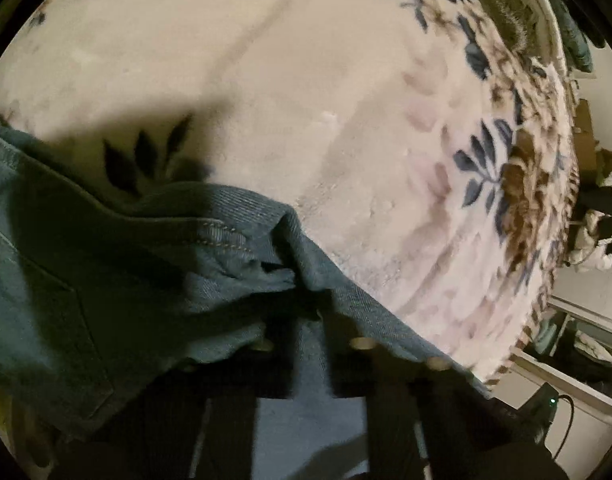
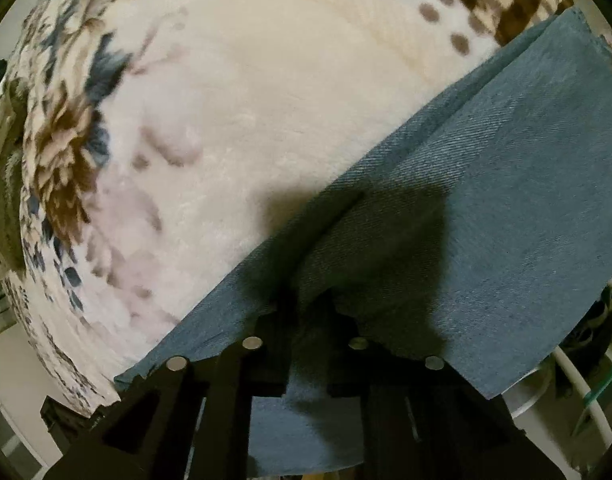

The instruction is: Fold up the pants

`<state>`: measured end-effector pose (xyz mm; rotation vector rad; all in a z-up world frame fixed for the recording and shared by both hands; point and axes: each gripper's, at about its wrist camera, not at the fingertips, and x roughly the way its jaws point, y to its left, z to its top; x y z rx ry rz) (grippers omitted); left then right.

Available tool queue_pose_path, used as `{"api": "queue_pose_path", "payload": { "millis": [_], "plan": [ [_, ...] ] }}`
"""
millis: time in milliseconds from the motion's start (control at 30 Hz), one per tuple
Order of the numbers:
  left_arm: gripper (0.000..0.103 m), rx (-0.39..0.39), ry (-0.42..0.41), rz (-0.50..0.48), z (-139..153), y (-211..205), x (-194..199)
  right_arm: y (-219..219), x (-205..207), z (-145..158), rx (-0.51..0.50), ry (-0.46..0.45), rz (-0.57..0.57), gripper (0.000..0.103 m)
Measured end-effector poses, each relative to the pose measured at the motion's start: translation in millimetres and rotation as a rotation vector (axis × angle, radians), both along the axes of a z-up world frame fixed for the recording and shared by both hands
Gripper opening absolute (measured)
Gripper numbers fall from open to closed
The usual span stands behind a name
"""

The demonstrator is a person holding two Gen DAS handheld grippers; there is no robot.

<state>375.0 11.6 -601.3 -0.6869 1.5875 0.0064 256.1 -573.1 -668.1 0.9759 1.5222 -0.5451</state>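
The blue denim pants point(image 1: 105, 280) fill the lower left of the left wrist view, with a stitched seam and a back pocket showing. My left gripper point(image 1: 306, 312) is shut on a bunched fold of the pants near the waist and holds it over the bed. In the right wrist view a flat pant leg point(image 2: 486, 220) runs from the lower left to the upper right. My right gripper point(image 2: 306, 308) is shut on the edge of that leg. The fingertips of both grippers are hidden in the cloth.
A cream fleece blanket with blue and brown flowers point(image 1: 306, 80) covers the bed under the pants; it also shows in the right wrist view point(image 2: 245, 100). The bed edge point(image 1: 546, 280) drops to a floor with shelves and clutter point(image 1: 594, 232) on the right.
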Motion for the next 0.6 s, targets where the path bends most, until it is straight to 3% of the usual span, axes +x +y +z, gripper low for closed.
{"api": "queue_pose_path", "payload": {
  "millis": [100, 167, 233, 300, 400, 533, 600],
  "plan": [
    [0.002, -0.019, -0.028, 0.003, 12, 12, 4, 1, -9, 8, 0.023, -0.030, -0.027, 0.009],
    [0.003, -0.106, 0.001, 0.025, 16, 20, 2, -9, -20, 13, 0.075, -0.057, -0.056, 0.012],
    [0.005, -0.127, 0.025, 0.038, 18, 19, -4, -16, -26, 11, 0.145, -0.068, -0.064, 0.012],
    [0.024, -0.157, 0.063, 0.071, 11, 17, -12, -14, -22, 0, 0.188, -0.071, -0.073, 0.012],
    [0.032, -0.143, 0.154, 0.120, -13, 5, -14, -4, -16, -6, 0.183, -0.055, -0.044, 0.012],
    [0.048, -0.155, 0.159, 0.151, -19, 4, -10, 14, 4, -14, 0.181, -0.046, -0.016, 0.022],
    [0.060, -0.157, 0.163, 0.149, -16, 2, -10, 23, 6, -18, 0.192, -0.042, -0.019, 0.024]
  ]
}}
